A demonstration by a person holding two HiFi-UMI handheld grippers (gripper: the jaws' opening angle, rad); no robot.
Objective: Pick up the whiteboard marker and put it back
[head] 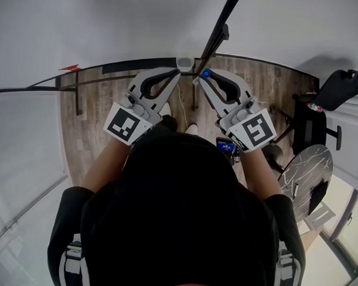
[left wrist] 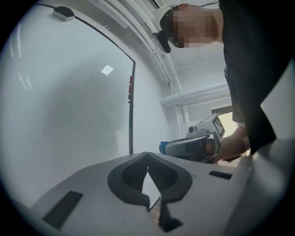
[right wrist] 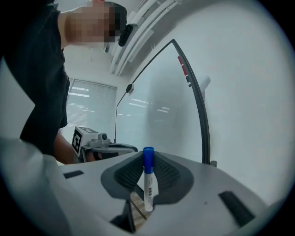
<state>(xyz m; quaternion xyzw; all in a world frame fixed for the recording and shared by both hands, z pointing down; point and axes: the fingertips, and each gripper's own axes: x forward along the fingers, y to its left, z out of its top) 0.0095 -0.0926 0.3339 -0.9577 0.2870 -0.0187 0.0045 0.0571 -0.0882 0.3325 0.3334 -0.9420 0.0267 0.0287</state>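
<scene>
Two tools are held level and side by side in front of a whiteboard (right wrist: pixel 156 106). The right tool (right wrist: pixel 148 156) is closed on the whiteboard marker (right wrist: pixel 149 184). The white barrel is clamped between the ribbed dark pads and stands upright across the jaws. The blue cap (right wrist: pixel 148 159) sits at the jaw tips, and the other end of the barrel shows below the pads. From the head view, the same cap is seen as a blue spot at the very tip of this tool, just beside the tip of the other one.

The left tool (left wrist: pixel 147 156) is shown with its jaws brought together at the tips. Nothing is gripped between them, and only a diamond-shaped gap is left behind the meeting point.

Each tool is seen in the other's view. From the left one, the right tool with its blue-capped load appears to the right and slightly ahead. From the right one, the left tool appears off to the left, with its marker cube (right wrist: pixel 80 138) beside a forearm.

The dark frame (right wrist: pixel 201 120) of the whiteboard rises just ahead of the right tool, and a small red thing (right wrist: pixel 183 69) is fixed high on it. A wooden floor (head: pixel 104 96) is seen below both tools. An office chair (head: pixel 317 118) stands well off to the right of the right tool.
</scene>
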